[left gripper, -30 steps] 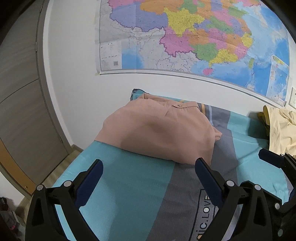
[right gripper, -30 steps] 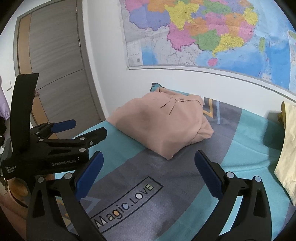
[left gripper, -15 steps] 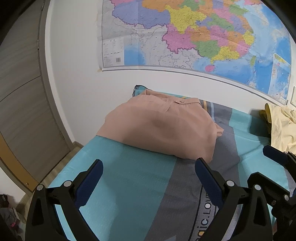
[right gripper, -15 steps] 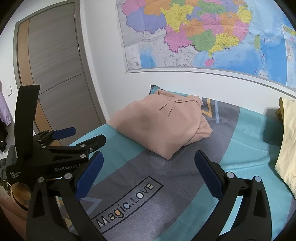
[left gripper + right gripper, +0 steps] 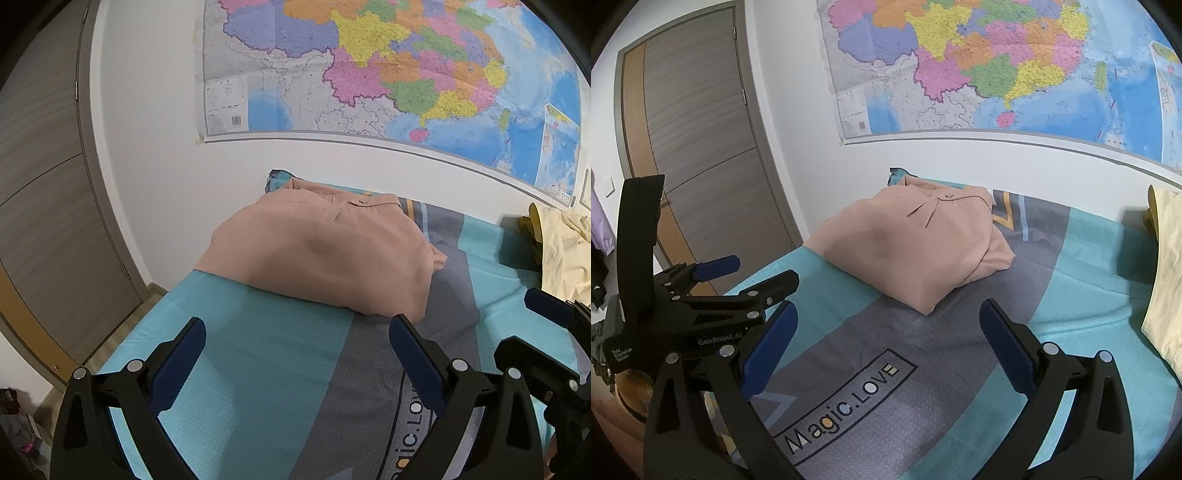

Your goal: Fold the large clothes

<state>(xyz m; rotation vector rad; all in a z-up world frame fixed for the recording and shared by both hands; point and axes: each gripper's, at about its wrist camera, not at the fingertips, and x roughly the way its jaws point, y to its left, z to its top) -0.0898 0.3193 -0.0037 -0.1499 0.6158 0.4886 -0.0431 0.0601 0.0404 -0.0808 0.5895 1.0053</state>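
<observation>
Now both black blue-padded grippers, left point(image 5: 297, 354) and right point(image 5: 886, 338), are backing off wide open and empty, leaving the folded salmon-pink shirt point(image 5: 325, 254) centre-frame on the teal-and-grey bedsheet point(image 5: 960, 354), so this fold looks done.

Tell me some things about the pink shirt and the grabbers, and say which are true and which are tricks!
1. The pink shirt lies folded on the bed. True.
2. The left grabber is squeezing the pink shirt. False: it is open, holds nothing and is short of the shirt.
3. A map hangs on the wall above the bed. True.
4. The right grabber is shut. False: its jaws stand wide apart.
5. A yellow cloth lies on the bed, to the right of the pink shirt. True.
6. The pink shirt hangs on the door. False: it is on the bed.
</observation>
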